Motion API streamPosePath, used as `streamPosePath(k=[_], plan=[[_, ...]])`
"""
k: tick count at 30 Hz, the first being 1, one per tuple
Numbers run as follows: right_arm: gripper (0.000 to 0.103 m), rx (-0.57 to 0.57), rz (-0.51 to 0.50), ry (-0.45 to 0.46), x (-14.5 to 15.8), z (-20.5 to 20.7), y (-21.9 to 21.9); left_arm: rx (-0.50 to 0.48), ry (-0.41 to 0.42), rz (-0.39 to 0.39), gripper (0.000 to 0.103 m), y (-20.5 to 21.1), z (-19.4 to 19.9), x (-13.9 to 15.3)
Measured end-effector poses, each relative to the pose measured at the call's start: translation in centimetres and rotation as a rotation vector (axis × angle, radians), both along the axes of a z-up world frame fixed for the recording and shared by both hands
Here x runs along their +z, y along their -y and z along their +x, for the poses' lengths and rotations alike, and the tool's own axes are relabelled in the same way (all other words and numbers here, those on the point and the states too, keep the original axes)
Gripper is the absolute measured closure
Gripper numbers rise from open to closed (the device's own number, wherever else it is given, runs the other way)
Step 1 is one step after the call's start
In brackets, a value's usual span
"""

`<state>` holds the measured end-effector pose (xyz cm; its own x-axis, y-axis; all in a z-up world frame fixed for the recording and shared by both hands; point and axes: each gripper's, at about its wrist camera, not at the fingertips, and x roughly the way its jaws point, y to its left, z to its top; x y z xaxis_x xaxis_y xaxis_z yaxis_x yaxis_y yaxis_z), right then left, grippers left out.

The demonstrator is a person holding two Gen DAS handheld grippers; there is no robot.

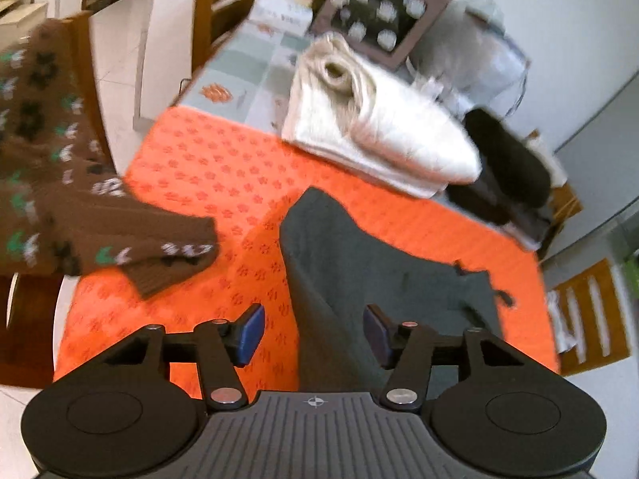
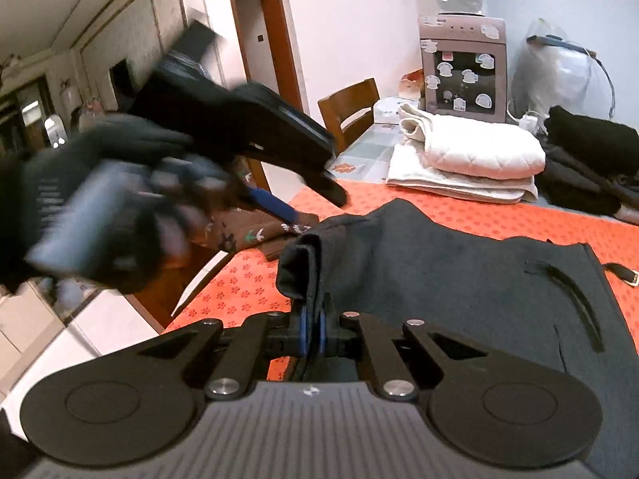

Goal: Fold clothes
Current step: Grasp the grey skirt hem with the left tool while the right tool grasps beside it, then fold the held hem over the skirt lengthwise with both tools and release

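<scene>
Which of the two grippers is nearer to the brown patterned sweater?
Left. The left gripper hangs open just above the brown sweater; the right gripper is farther off, shut on the dark grey garment.

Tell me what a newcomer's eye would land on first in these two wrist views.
First the bright orange tablecloth with a dark grey garment spread across it, one bunched edge pinched in the shut right gripper. The left gripper hangs open above the same garment with nothing between its blue pads. A brown patterned sweater drapes at the table's left edge, and folded white bedding sits at the far side.
</scene>
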<state>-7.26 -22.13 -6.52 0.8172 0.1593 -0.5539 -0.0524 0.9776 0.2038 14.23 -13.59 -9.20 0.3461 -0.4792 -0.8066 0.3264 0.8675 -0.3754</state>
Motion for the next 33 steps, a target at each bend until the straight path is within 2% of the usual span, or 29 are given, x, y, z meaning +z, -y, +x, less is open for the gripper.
streamPosePath(k=[4, 5, 6, 7, 10, 16, 19, 26, 31, 33], plan=[[0.096, 0.004, -0.003, 0.026, 0.7, -1.3, 1.1, -0.012, -0.079, 0.076, 0.047, 3.0, 2.7, -2.8], [0.096, -0.005, -0.002, 0.033, 0.9, -1.7, 1.5, -0.006, -0.093, 0.086, 0.063, 3.6, 3.2, -3.2], [0.096, -0.017, 0.0, 0.041, 1.1, -2.1, 2.0, 0.003, -0.106, 0.086, 0.09, 4.0, 3.6, -3.4], [0.097, -0.031, 0.006, 0.044, 1.2, -2.5, 2.6, 0.015, -0.118, 0.079, 0.095, 4.3, 3.8, -3.3], [0.097, -0.102, 0.058, 0.059, 1.7, -3.8, 5.4, 0.03, -0.094, 0.052, 0.095, 6.2, 3.2, -1.6], [0.097, -0.283, 0.232, 0.099, 2.2, -7.9, 11.9, -0.052, 0.048, 0.095, 0.095, 13.3, -0.3, 2.7], [0.097, -0.38, 0.297, 0.108, 1.6, -10.1, 15.3, -0.123, 0.097, 0.137, 0.094, 18.3, -2.2, 3.7], [0.097, -0.595, 0.439, 0.048, -2.3, -15.5, 21.3, -0.257, 0.14, 0.265, 0.094, 27.7, -6.5, 0.4], [0.097, -0.7, 0.53, -0.006, -5.9, -18.0, 23.6, -0.317, 0.201, 0.359, 0.093, 31.7, -9.0, -2.0], [0.102, -0.735, 0.553, -0.024, -7.3, -18.6, 24.2, -0.327, 0.213, 0.389, 0.091, 32.8, -9.3, -3.0]])
